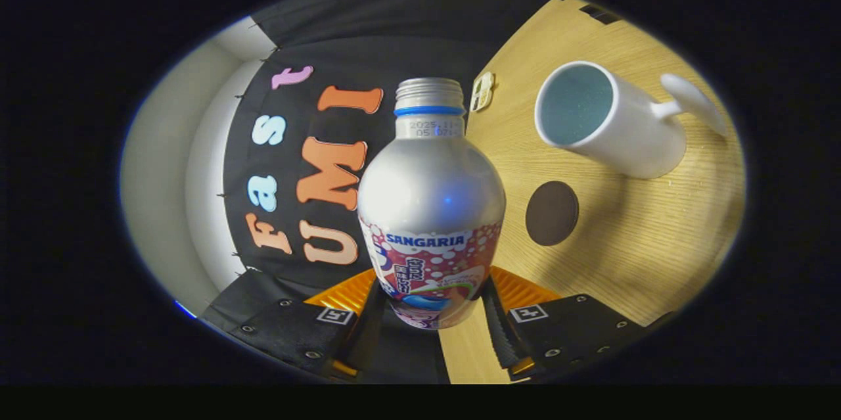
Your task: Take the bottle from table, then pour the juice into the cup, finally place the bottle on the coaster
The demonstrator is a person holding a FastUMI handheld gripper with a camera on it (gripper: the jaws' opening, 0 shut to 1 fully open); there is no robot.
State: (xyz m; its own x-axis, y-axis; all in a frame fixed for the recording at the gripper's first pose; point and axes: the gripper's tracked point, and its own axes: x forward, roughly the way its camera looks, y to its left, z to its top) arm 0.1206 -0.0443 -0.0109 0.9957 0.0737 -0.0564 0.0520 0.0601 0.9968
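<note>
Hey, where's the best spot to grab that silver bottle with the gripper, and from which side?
Grip the bottle low on its labelled lower body, square from the side, where the gripper now pinches it. The shoulder above bulges and tapers to a narrow neck, likely slippery.

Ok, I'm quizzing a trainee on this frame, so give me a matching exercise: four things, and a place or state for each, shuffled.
Things:
1. bottle
2. cup
3. coaster
4. gripper

Places or states:
A. round and dark, flat on the table, bare
B. white, with a handle, on the table beyond the coaster
C. shut on the bottle's lower body
D. silver, cap off, held between the fingers

Pairs: 1-D, 2-B, 3-A, 4-C
</note>
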